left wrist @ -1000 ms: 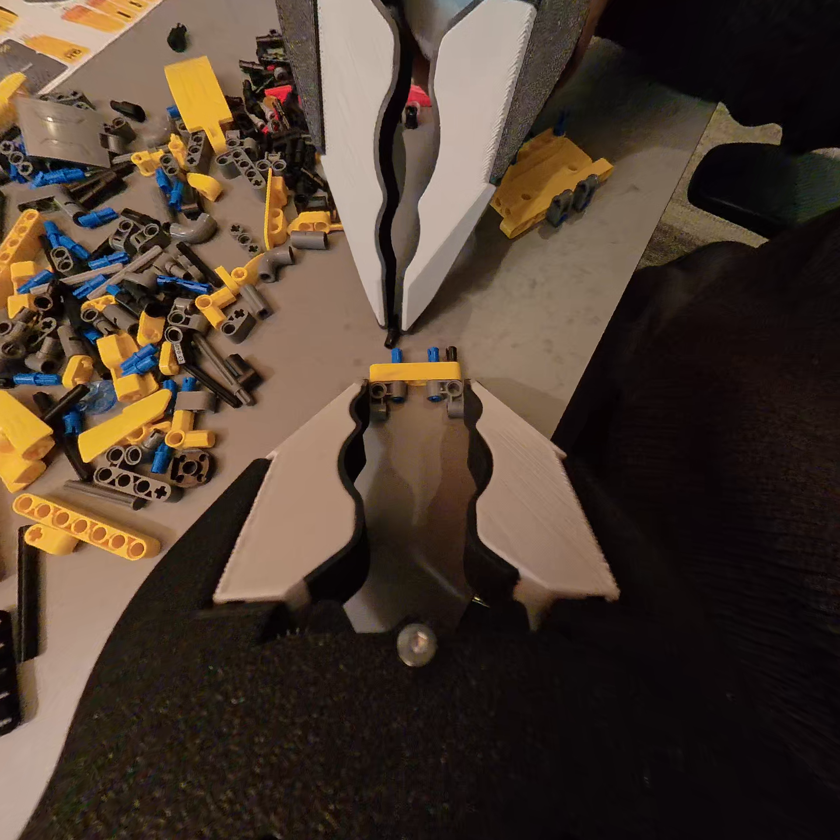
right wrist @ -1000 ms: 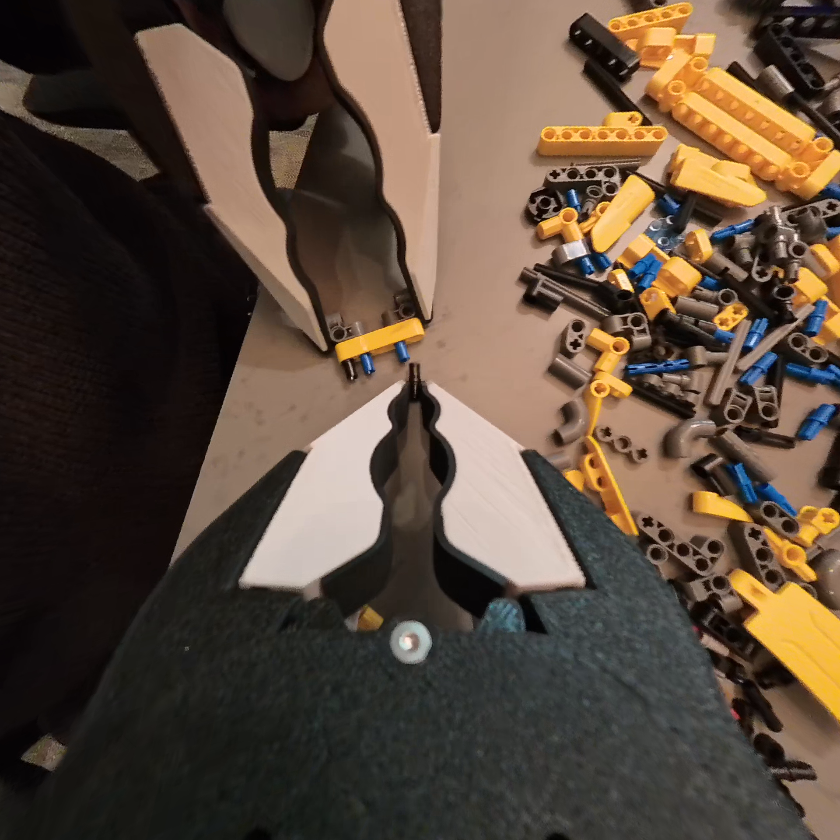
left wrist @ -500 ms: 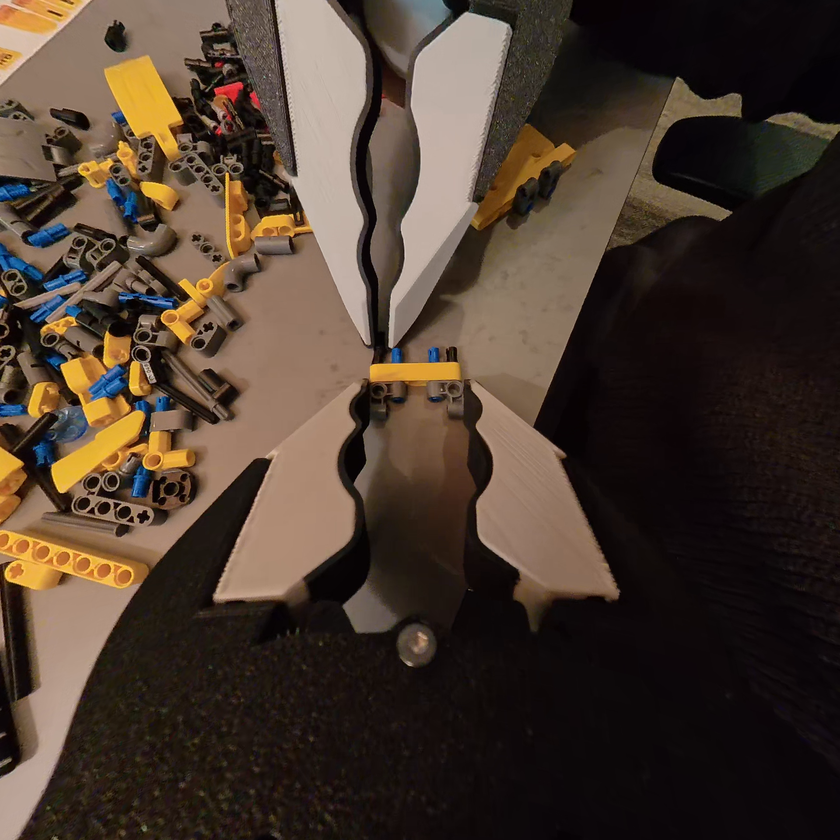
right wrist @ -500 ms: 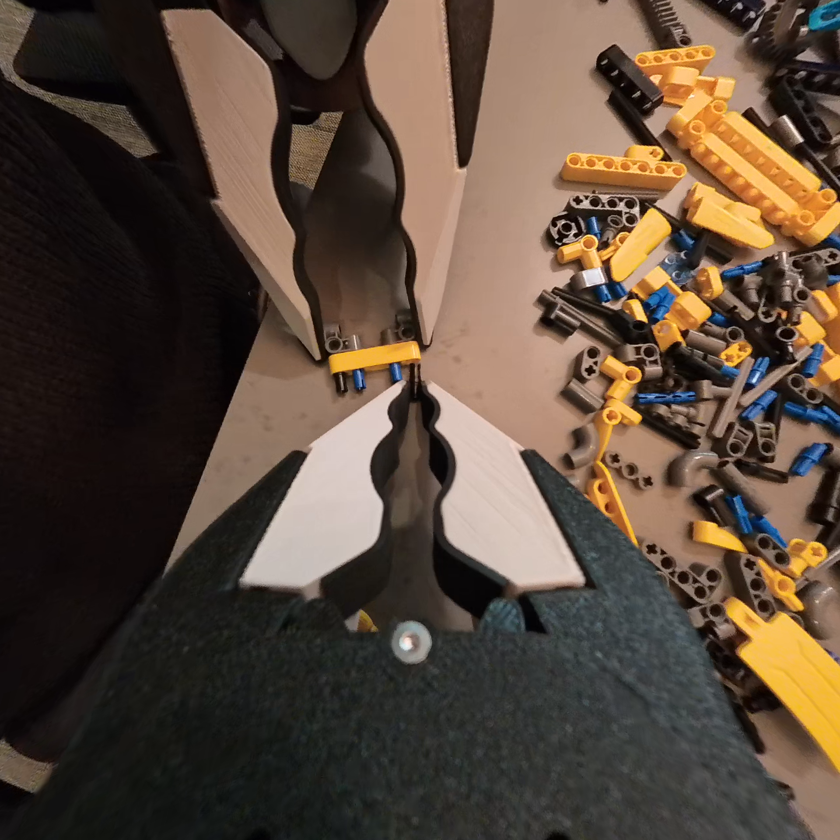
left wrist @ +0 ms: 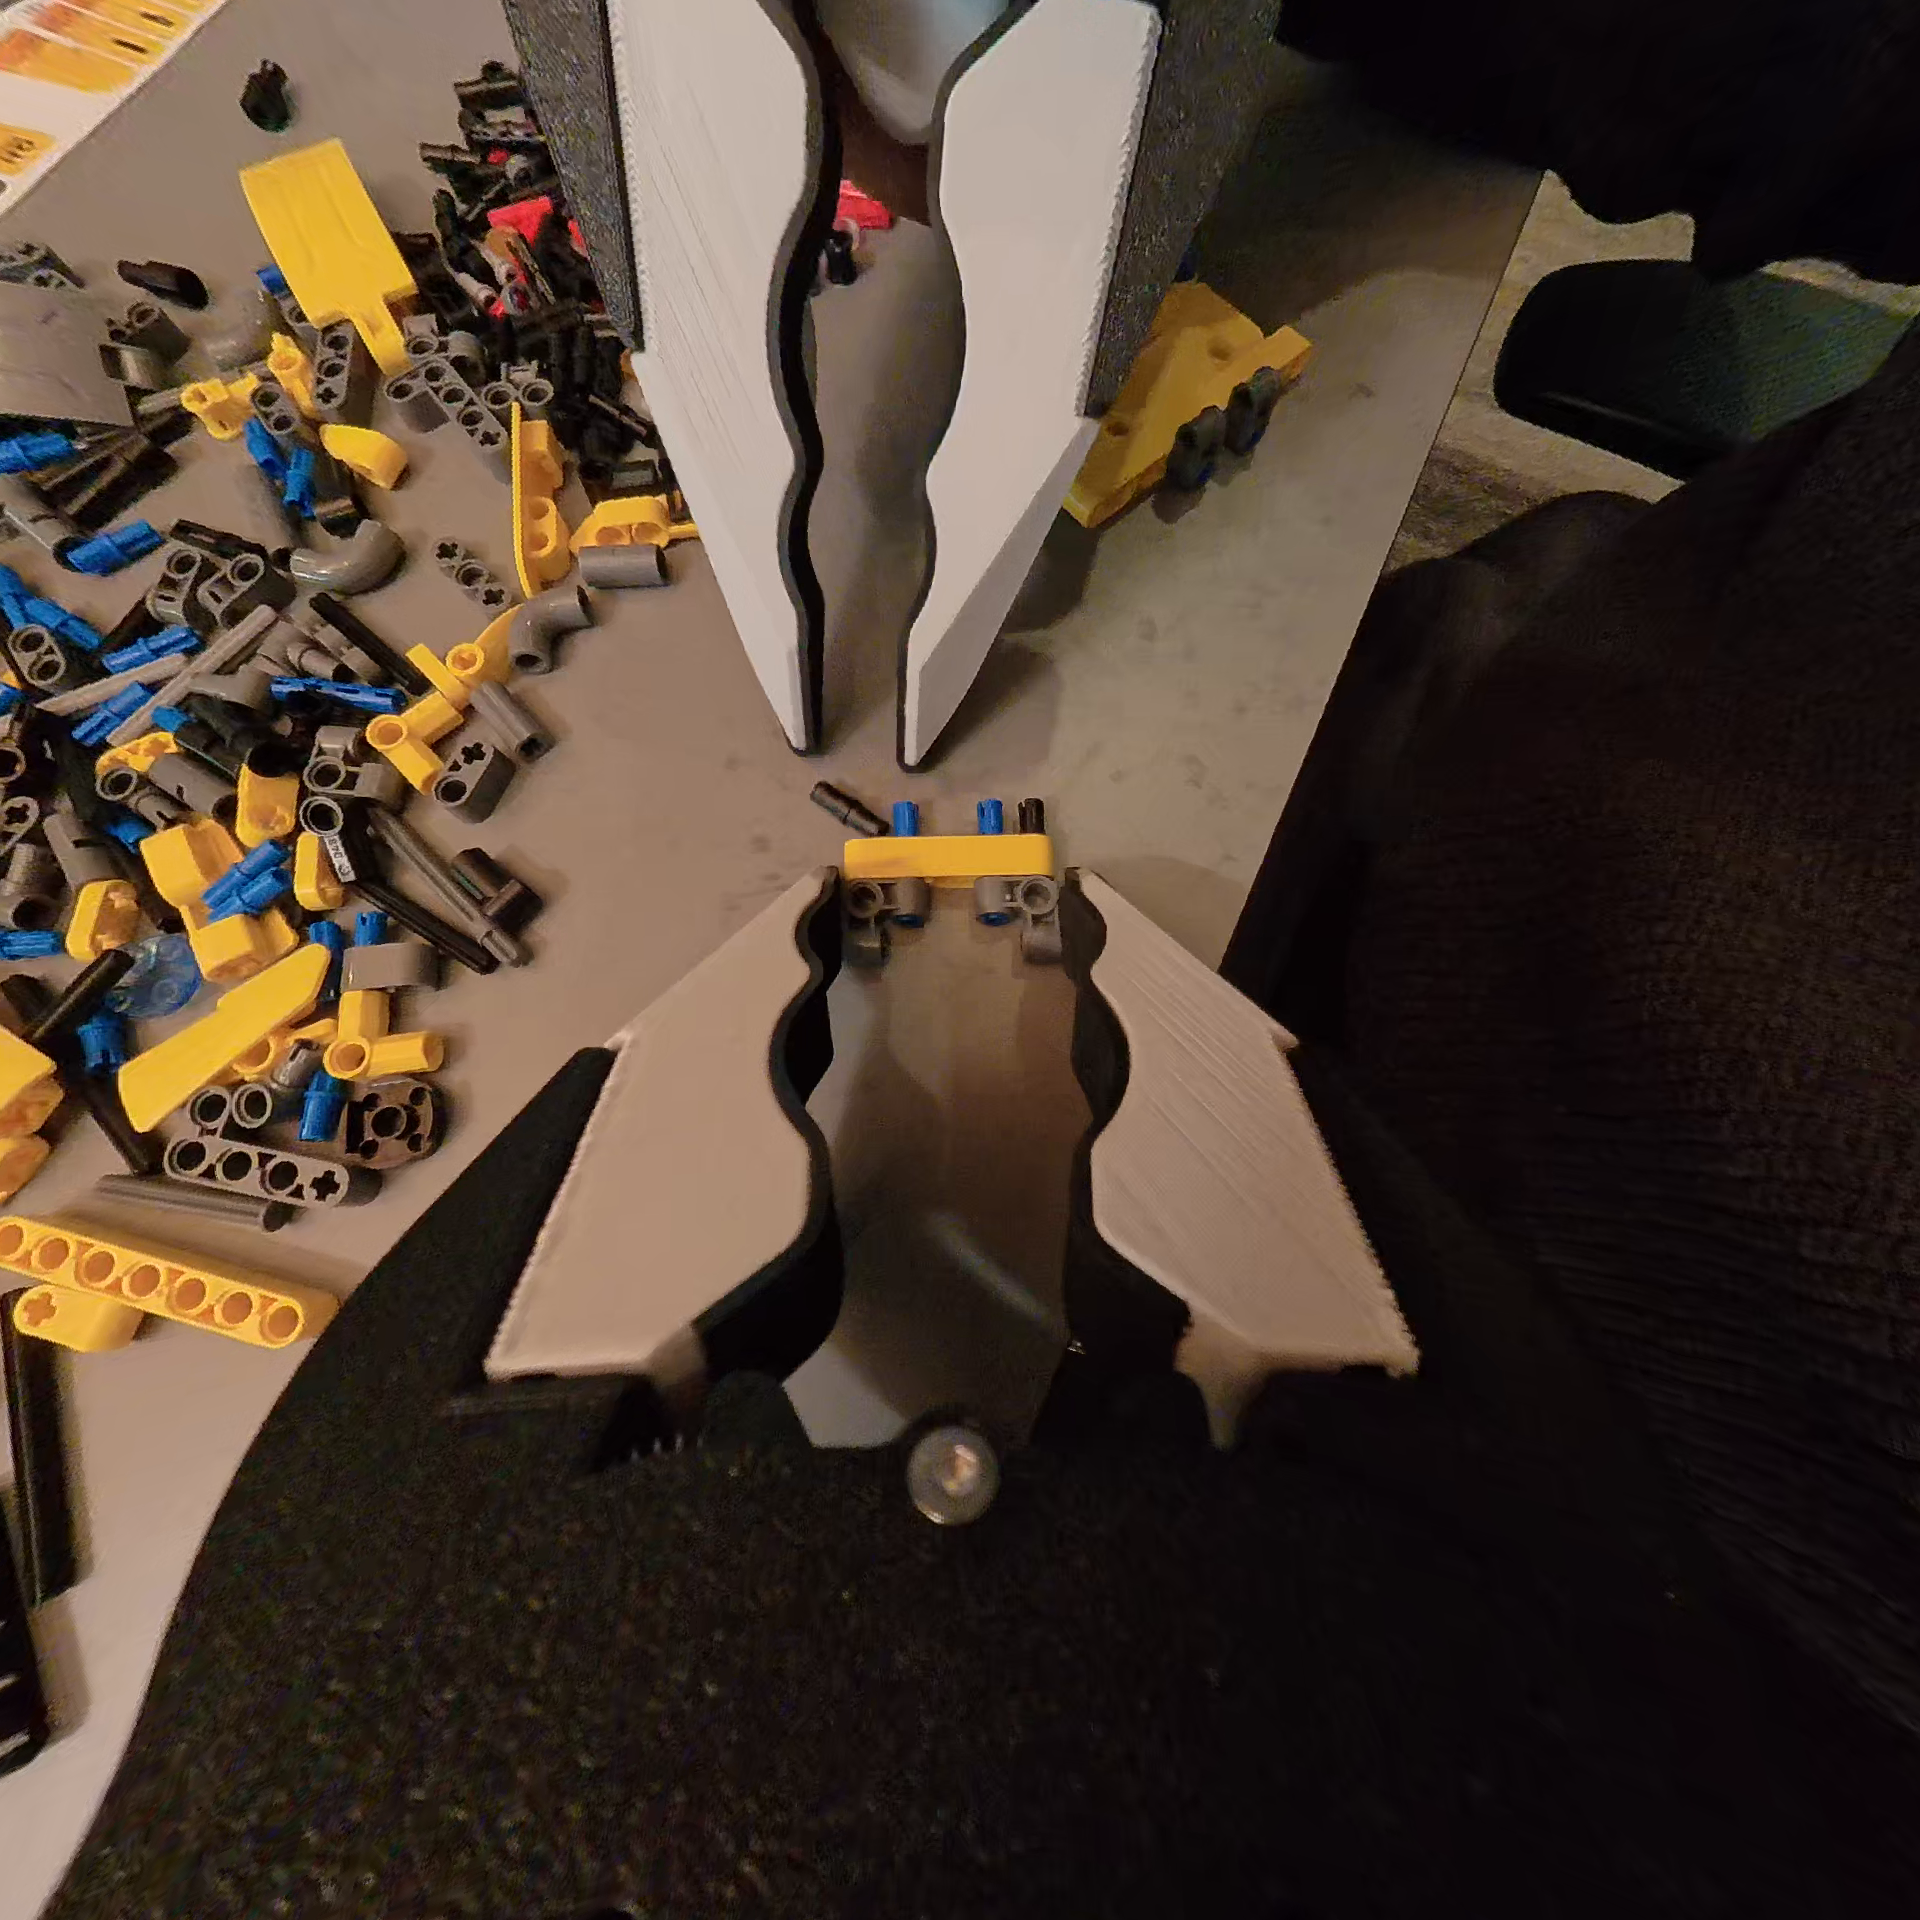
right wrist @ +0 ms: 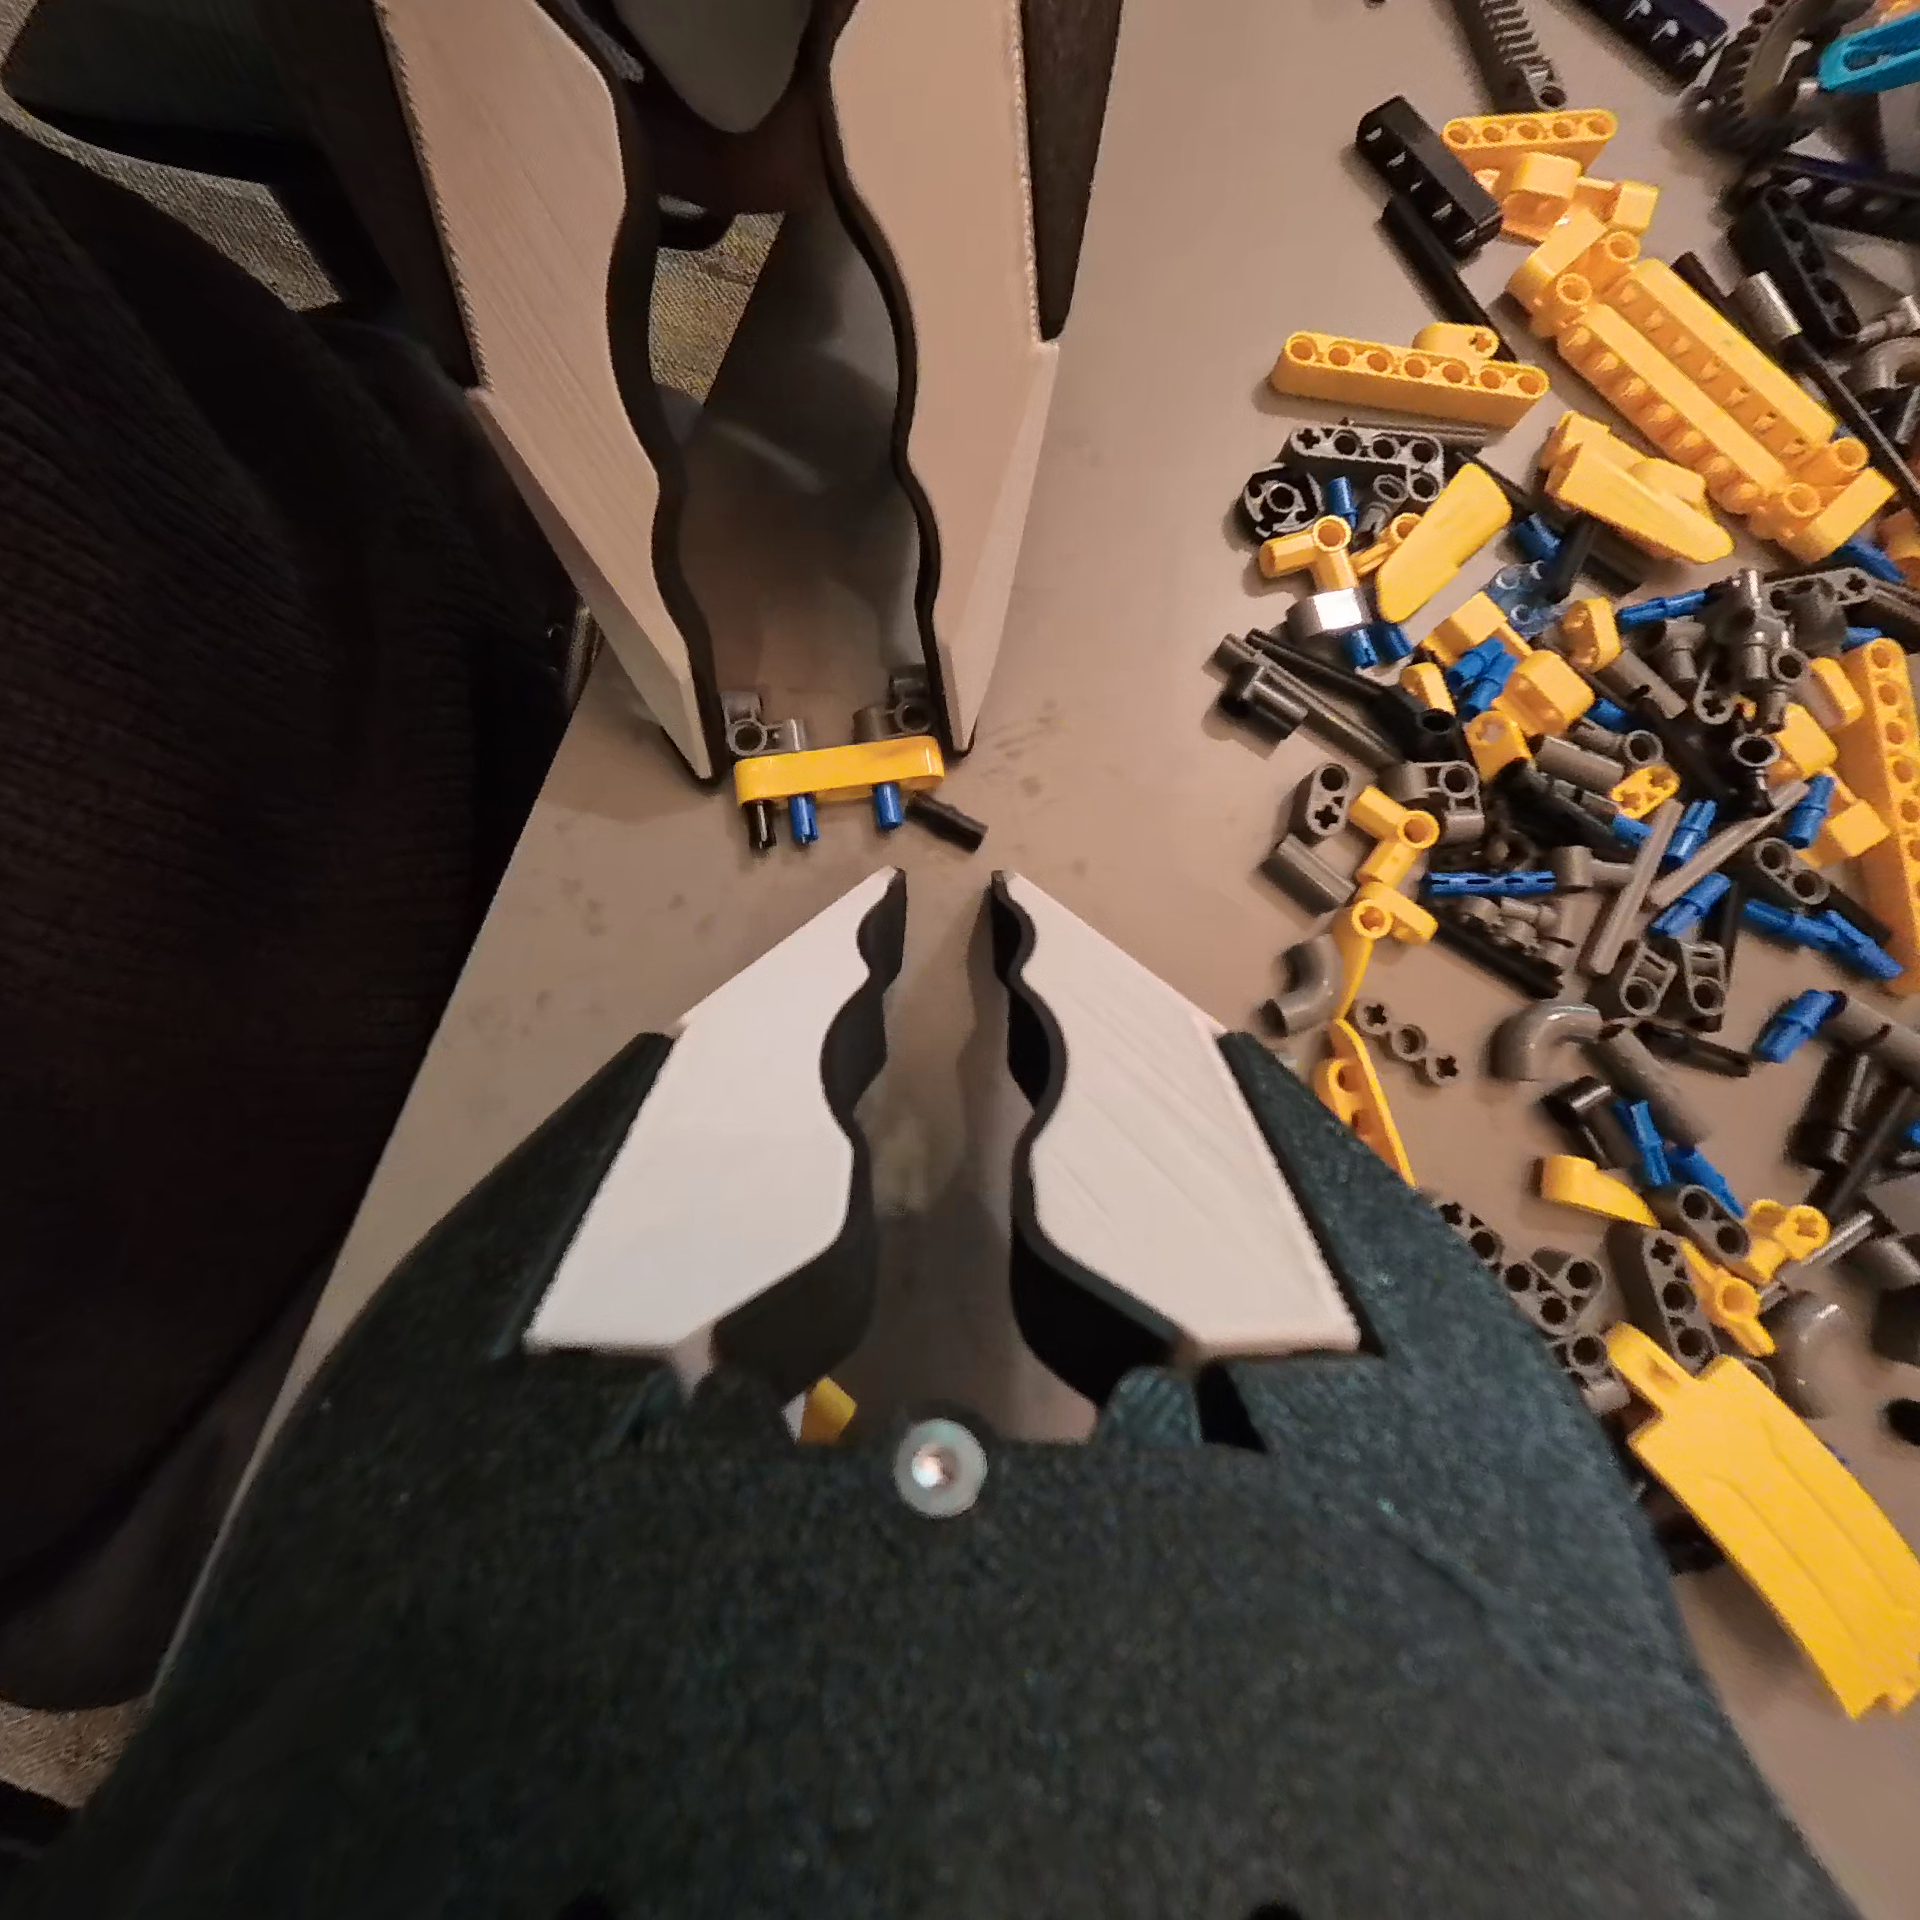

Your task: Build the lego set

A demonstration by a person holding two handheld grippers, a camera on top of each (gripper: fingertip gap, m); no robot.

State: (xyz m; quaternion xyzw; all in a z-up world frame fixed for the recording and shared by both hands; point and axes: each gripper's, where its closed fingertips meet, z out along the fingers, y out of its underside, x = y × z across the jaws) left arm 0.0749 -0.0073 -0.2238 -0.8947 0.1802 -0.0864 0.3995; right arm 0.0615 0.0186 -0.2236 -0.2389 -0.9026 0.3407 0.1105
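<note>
- Left gripper (left wrist: 948, 896): jaws clamped on short yellow plastic beam with blue pins and grey connectors (left wrist: 948, 857).
- Right gripper (right wrist: 943, 883): jaws slightly apart, empty.
- Small black plastic pin (right wrist: 948, 818) lies loose on grey tabletop (right wrist: 1122, 623), between both grippers.

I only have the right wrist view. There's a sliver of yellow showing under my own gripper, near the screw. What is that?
Observer: The left wrist view shows it whole. It is a yellow built-up piece with two dark grey connectors on it, lying on the table behind the right gripper.
Operator: Is anything else hidden back there?
Observer: Yes, a few red pieces sit among black ones at the pile's far edge.
Operator: And past the pile?
Observer: Printed sheets lie at the table's corner, beyond the bricks.
</note>
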